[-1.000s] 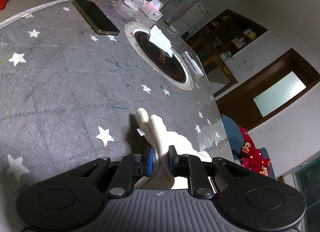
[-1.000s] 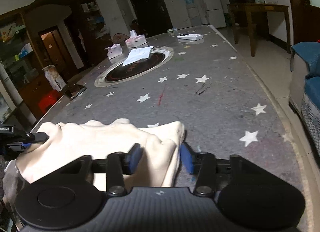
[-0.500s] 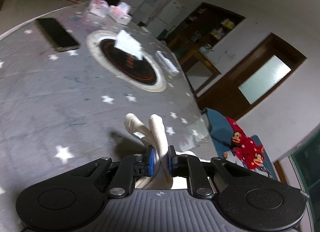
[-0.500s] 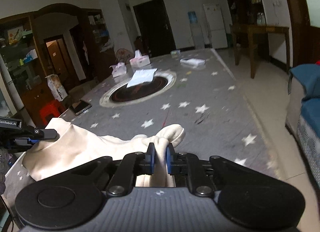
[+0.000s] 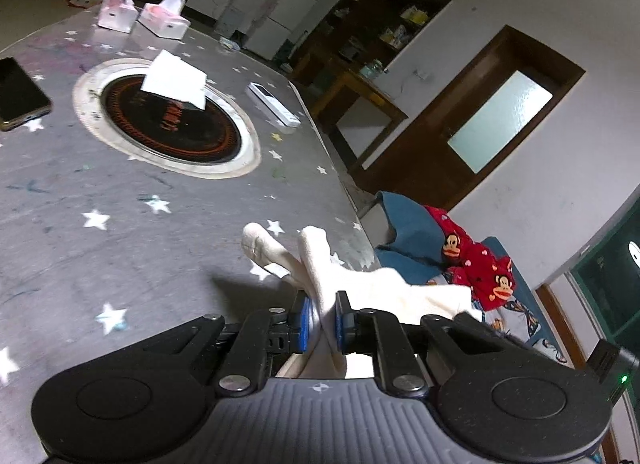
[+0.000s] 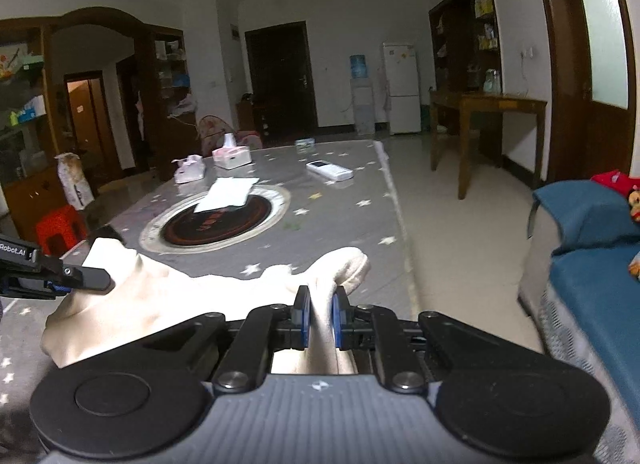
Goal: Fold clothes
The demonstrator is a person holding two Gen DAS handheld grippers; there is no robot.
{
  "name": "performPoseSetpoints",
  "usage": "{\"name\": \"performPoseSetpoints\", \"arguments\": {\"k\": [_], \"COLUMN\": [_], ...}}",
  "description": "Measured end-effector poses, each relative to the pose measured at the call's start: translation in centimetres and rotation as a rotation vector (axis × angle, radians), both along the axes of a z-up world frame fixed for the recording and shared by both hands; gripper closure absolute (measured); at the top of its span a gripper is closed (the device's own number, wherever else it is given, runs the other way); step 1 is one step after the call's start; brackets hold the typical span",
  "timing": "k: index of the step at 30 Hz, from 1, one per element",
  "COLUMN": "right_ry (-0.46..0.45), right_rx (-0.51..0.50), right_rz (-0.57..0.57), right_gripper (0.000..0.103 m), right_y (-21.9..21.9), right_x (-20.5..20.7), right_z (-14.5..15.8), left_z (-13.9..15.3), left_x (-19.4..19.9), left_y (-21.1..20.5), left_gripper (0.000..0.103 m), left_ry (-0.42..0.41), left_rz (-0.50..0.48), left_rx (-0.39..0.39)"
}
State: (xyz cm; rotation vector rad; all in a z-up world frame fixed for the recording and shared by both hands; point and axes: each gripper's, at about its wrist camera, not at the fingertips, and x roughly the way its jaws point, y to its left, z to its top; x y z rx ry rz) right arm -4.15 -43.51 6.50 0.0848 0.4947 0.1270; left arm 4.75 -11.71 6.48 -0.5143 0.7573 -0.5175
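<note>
A cream-white garment (image 6: 168,296) hangs stretched between my two grippers above the grey star-patterned table (image 6: 328,224). My right gripper (image 6: 320,322) is shut on one bunched corner of it, and the cloth pokes out past the pads. In the left wrist view my left gripper (image 5: 322,322) is shut on the other corner of the garment (image 5: 316,264), which sticks up in two folds. The left gripper (image 6: 76,278) also shows at the left edge of the right wrist view, pinching the cloth. The lower part of the garment is hidden behind the gripper bodies.
On the table lie a round black-and-red inset (image 5: 168,120) with a white sheet (image 5: 176,80) on it, a phone (image 5: 18,92), a white remote (image 5: 274,104) and two pink tissue boxes (image 5: 164,20). A blue sofa (image 6: 592,264) stands right of the table edge.
The right gripper closed on the garment corner and rose. The left gripper lifted and swung, its view turning toward the table's right edge. The cloth came up off the table between them.
</note>
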Motion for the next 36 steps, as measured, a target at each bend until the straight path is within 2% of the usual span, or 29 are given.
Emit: {"name": "performPoseSetpoints", "arguments": {"k": [4,10,16,21,25,32,36], "right_ry": [0.002,0.053,0.135,0.143,0.133,0.158,0.182], "right_rx": [-0.031,-0.046,-0.054,-0.085,-0.086,-0.057,-0.052], "right_rz": [-0.014,-0.035,-0.068,-0.095,-0.048,0.038,0.049], "right_gripper": [0.093,0.093,0.09,0.085,0.082,0.081,0.077], "right_y": [-0.8,-1.5,-2.2,-2.5,-1.7,0.4,0.9], "right_x": [1.4,3.8,5.6,5.6,5.7,7.6,8.6], "right_z": [-0.2,-2.2,-4.8,-5.0,-4.5,-5.6,-6.4], "left_z": [-0.6,-2.0,-3.2,-3.9,-3.2,-1.8,-1.7], "left_x": [1.0,2.1,2.6,2.9,2.9,3.0,3.5], "left_y": [-1.2,-2.2,-2.1,-1.7,-1.7,-2.6,-3.6], "left_gripper": [0.09,0.089,0.089,0.083,0.083,0.083,0.085], "left_ry": [0.007,0.022,0.057,0.08,0.043,-0.009,-0.01], "left_rz": [-0.006,-0.002,0.008,0.038,0.055,0.067,0.028], "left_rx": [0.016,0.07,0.149,0.22,0.239,0.263,0.26]}}
